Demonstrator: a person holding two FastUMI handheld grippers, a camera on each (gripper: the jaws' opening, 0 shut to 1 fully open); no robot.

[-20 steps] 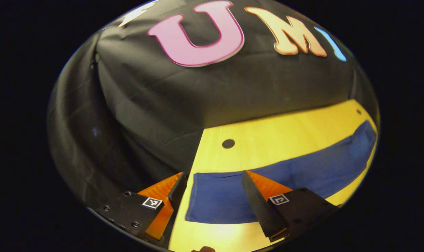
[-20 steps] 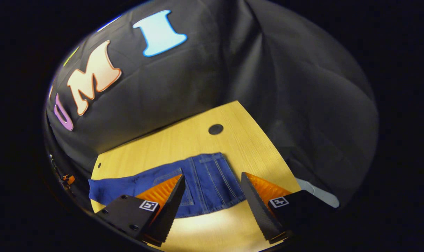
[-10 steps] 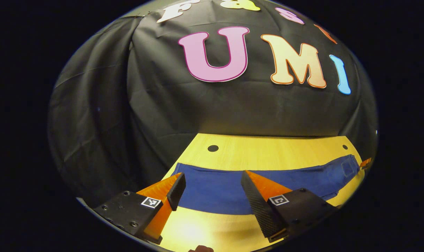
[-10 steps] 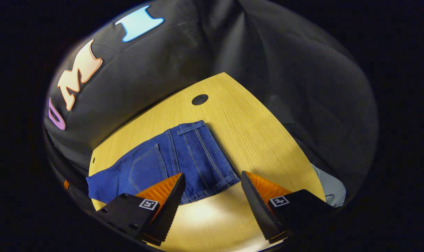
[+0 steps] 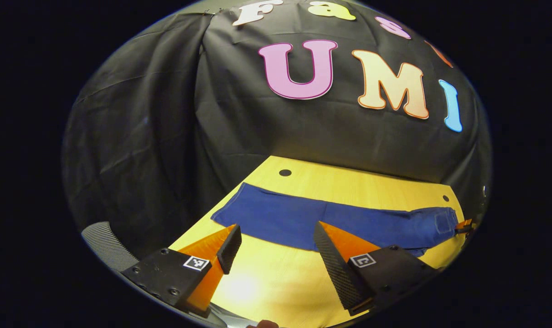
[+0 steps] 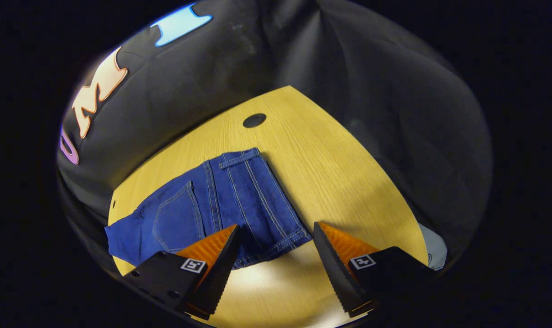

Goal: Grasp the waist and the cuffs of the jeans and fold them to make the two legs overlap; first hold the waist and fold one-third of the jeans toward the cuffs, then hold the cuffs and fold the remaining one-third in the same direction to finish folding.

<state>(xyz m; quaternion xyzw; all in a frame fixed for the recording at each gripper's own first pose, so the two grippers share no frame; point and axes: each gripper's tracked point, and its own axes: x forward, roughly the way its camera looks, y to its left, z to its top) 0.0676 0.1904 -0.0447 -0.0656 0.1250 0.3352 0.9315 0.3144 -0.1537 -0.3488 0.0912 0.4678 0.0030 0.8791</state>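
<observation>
Tabletop [image 5: 362, 187] first: yellow wood grain, with the black cloth booth wall behind it. I count two dark round holes [image 5: 285, 172] near the back edge in the left gripper view, and one hole in the right gripper view.

One pair of jeans [image 5: 330, 218] lies flat across the tabletop, stretched out lengthwise. From how narrow the strip looks, I'd guess the legs are already stacked on each other, though I can't confirm that. The waist end [image 6: 257, 200] sits just ahead of the right gripper, seams and a back pocket [image 6: 173, 214] facing up. The cuff end [image 5: 232, 205] is over on the left gripper's side.

Two grippers, one per hand. The left gripper [image 5: 272, 248] has its fingers spread wide with nothing between them, off the cloth, just short of the near edge of the leg. The right gripper [image 6: 276, 248] is also wide and empty, hovering over the near waist corner [image 6: 294, 237], which sits between the fingers.

What could go wrong, as I see it:
- Right fingers close on just the top layer at the waist, so the bottom layer stays behind and the fold comes out lopsided.
- One hand lifts ahead of the other and the legs slide apart.
- Fingers come down too shallow on that thick waistband hem and it slips out mid-lift.
- Denim is stiff-ish and heavy, so dragging instead of lifting would probably bunch it on the tabletop.
</observation>
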